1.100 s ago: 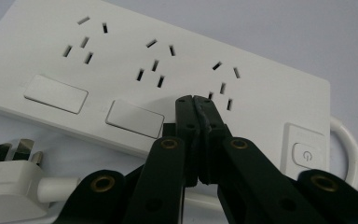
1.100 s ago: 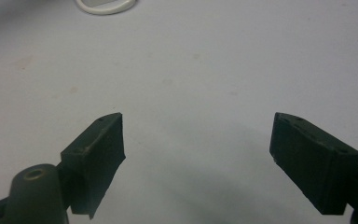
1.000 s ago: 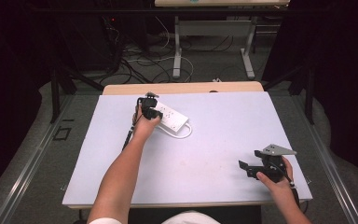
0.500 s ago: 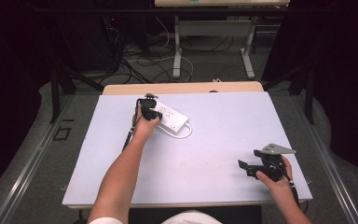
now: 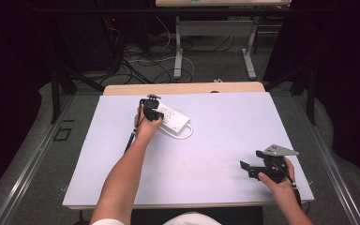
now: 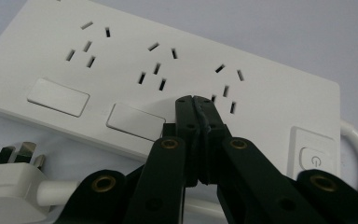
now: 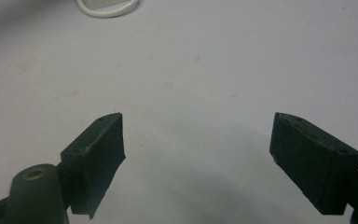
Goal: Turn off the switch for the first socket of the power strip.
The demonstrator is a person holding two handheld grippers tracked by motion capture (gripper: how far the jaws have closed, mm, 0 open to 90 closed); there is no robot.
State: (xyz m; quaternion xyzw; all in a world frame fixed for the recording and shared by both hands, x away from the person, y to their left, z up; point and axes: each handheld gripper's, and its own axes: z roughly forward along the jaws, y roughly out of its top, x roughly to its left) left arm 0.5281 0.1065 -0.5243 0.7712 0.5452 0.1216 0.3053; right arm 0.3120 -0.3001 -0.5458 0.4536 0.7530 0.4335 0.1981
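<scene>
The left hand-held gripper point(image 6: 196, 105) has its jaws pressed fully together with nothing between them, and its tips rest on the face of the white power strip point(image 6: 168, 60), beside the third socket group. The strip lies at the far left of the bench point(image 5: 225, 140), its plug point(image 6: 9, 182) just beside it. The right hand-held gripper point(image 7: 198, 154) hovers wide open and empty above bare bench at the near right, well apart from the strip.

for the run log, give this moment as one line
left gripper: shut, tips on white plastic power strip | right gripper: open, over table
</scene>
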